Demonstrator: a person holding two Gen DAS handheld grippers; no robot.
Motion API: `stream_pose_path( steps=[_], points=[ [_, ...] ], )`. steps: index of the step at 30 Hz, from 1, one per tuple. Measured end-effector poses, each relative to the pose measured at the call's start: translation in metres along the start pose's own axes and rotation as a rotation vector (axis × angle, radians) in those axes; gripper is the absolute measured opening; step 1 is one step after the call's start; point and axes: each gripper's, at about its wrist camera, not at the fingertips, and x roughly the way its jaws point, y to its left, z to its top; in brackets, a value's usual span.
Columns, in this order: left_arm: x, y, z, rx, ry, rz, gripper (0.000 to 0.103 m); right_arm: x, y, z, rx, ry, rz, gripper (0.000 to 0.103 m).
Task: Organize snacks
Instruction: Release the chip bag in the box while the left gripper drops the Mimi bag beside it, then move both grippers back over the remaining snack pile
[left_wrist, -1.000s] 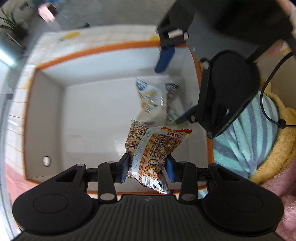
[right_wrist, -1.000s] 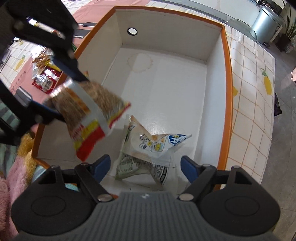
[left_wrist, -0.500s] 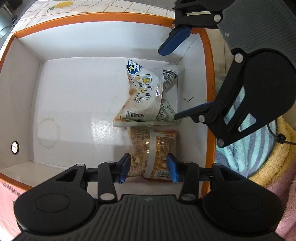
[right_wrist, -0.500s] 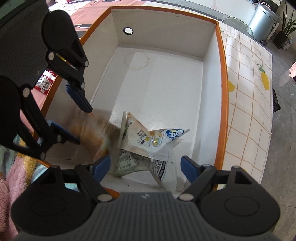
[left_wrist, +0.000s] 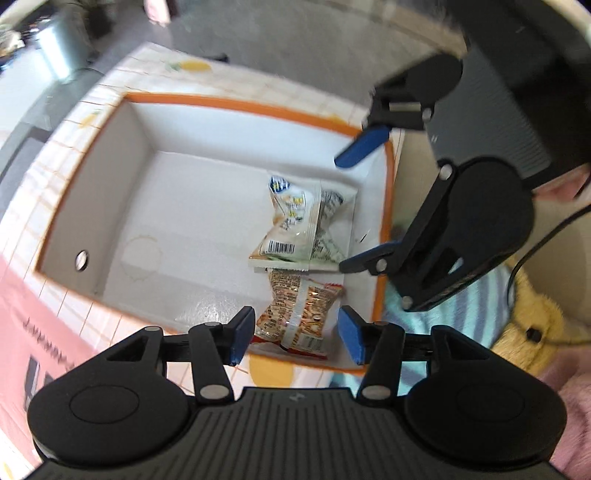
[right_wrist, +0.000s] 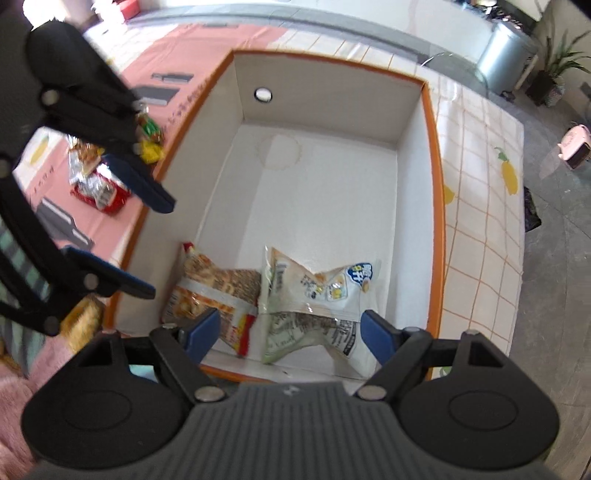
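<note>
A white box with an orange rim (left_wrist: 236, 107) (right_wrist: 428, 122) holds two snack bags in one corner. The orange-brown bag (left_wrist: 301, 310) (right_wrist: 214, 291) lies flat on the box floor beside the pale bag with a blue logo (left_wrist: 299, 221) (right_wrist: 317, 295). My left gripper (left_wrist: 295, 338) hovers above the orange-brown bag; its jaws are opening and the pads stand clear of the bag. My right gripper (right_wrist: 291, 334) hangs open above the pale bag, touching nothing. Each gripper shows in the other's view: the right gripper (left_wrist: 369, 203), the left gripper (right_wrist: 147, 247).
Several loose snack packets (right_wrist: 99, 173) lie on the pink tablecloth (right_wrist: 147, 74) beside the box. A person's striped sleeve (left_wrist: 443, 321) and yellow fleece (left_wrist: 535, 332) are close to the box's near corner. A metal bin (right_wrist: 506, 44) and a plant (right_wrist: 554, 74) stand on the floor beyond.
My left gripper lowered the orange-brown bag into the box, let go of it beside the pale bag, opened and lifted away. The right gripper rose slightly, still open.
</note>
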Motion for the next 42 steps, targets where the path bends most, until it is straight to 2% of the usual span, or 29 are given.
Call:
stream_pose_path(
  steps=[6, 12, 17, 22, 24, 26, 29, 33, 36, 41, 42],
  points=[
    [-0.041, -0.003, -0.046, -0.152, -0.148, 0.054, 0.061, -0.019, 0.024, -0.006, 0.071, -0.083, -0.021, 0.08],
    [-0.068, -0.003, -0.089, -0.305, -0.243, 0.181, 0.061, -0.036, 0.061, -0.009, 0.107, -0.195, -0.051, 0.08],
    [-0.094, 0.002, -0.137, -0.465, -0.326, 0.287, 0.062, -0.05, 0.094, -0.008, 0.161, -0.331, -0.022, 0.08],
    [-0.107, 0.01, -0.186, -0.675, -0.389, 0.437, 0.062, -0.039, 0.137, -0.007, 0.229, -0.443, -0.028, 0.08],
    [-0.11, 0.016, -0.207, -0.759, -0.416, 0.472, 0.062, -0.03, 0.155, -0.004, 0.246, -0.458, -0.02, 0.08],
    [-0.115, 0.021, -0.225, -0.795, -0.445, 0.5, 0.062, -0.021, 0.17, -0.001, 0.263, -0.478, 0.011, 0.08],
    [-0.115, 0.032, -0.248, -0.855, -0.466, 0.502, 0.062, -0.008, 0.192, 0.005, 0.249, -0.487, 0.05, 0.079],
    [-0.104, 0.046, -0.263, -0.885, -0.411, 0.543, 0.062, 0.012, 0.212, 0.019, 0.236, -0.448, 0.034, 0.073],
    [-0.094, 0.053, -0.274, -0.882, -0.41, 0.504, 0.062, 0.027, 0.22, 0.028, 0.232, -0.418, 0.047, 0.072],
    [-0.075, 0.069, -0.287, -0.934, -0.375, 0.448, 0.062, 0.061, 0.231, 0.035, 0.216, -0.36, 0.041, 0.07],
    [-0.071, 0.072, -0.288, -0.943, -0.368, 0.436, 0.062, 0.066, 0.232, 0.037, 0.21, -0.347, 0.041, 0.067]
  ],
)
